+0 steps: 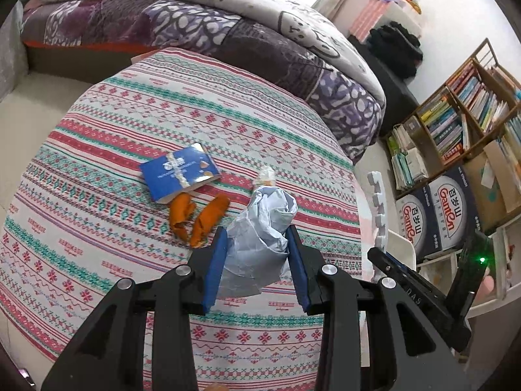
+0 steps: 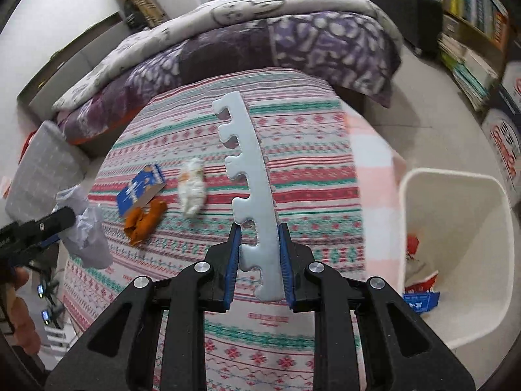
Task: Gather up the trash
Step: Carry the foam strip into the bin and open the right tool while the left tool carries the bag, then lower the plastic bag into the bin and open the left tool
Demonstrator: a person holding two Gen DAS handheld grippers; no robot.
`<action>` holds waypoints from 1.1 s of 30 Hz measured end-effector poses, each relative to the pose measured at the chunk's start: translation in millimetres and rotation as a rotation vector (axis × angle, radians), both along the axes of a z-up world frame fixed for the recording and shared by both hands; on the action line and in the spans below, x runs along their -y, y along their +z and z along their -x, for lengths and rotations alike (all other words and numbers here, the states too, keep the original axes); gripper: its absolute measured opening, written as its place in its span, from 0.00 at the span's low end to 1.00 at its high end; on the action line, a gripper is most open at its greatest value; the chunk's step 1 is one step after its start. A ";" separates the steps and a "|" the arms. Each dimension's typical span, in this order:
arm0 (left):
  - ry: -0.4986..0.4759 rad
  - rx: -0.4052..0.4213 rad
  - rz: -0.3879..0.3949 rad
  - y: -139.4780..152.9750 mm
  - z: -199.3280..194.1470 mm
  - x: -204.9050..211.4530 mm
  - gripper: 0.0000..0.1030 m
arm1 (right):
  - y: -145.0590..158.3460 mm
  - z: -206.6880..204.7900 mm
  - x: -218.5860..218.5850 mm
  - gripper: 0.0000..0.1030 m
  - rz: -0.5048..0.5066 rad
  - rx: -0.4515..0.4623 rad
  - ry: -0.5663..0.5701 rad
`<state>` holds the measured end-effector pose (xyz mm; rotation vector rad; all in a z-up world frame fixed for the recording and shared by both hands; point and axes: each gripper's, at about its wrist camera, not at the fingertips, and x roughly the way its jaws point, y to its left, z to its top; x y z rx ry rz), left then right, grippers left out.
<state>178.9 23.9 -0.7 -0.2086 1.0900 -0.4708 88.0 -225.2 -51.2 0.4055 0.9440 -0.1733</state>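
Trash lies across the table (image 1: 97,169), which is covered in a striped, patterned cloth: a blue packet (image 1: 179,171) with white lettering too small to read, 2 pieces of orange peel (image 1: 198,218) just in front of it, and a small white crumpled wrapper (image 2: 192,192) to the right of those. The left gripper (image 1: 255,244) has its jaws clamped on a crumpled wad of pale blue paper (image 1: 260,228), held above the cloth. The right gripper (image 2: 259,244) has its jaws closed on the lower end of a pale foam strip (image 2: 252,176) with notched teeth along 1 edge, standing up over the table.

To the right of the table stands a white bin (image 2: 456,202) holding red, white and blue scraps (the print on them cannot be read). Beyond the table is a bed (image 1: 195,29) with a purple patterned quilt and a pale blanket with cartoon drawings. A wooden bookshelf (image 1: 456,120) packed with books stands against the wall, and below it sit 2 dark boxes (image 1: 436,218) printed with "Ganten" in red plus Chinese characters. A grey cushion (image 2: 42,169) rests left of the table.
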 end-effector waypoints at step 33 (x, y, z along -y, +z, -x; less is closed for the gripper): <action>-0.271 -0.010 0.084 -6.9 40.2 171.3 0.36 | -9.2 95.9 155.5 0.49 -0.012 -0.106 -0.477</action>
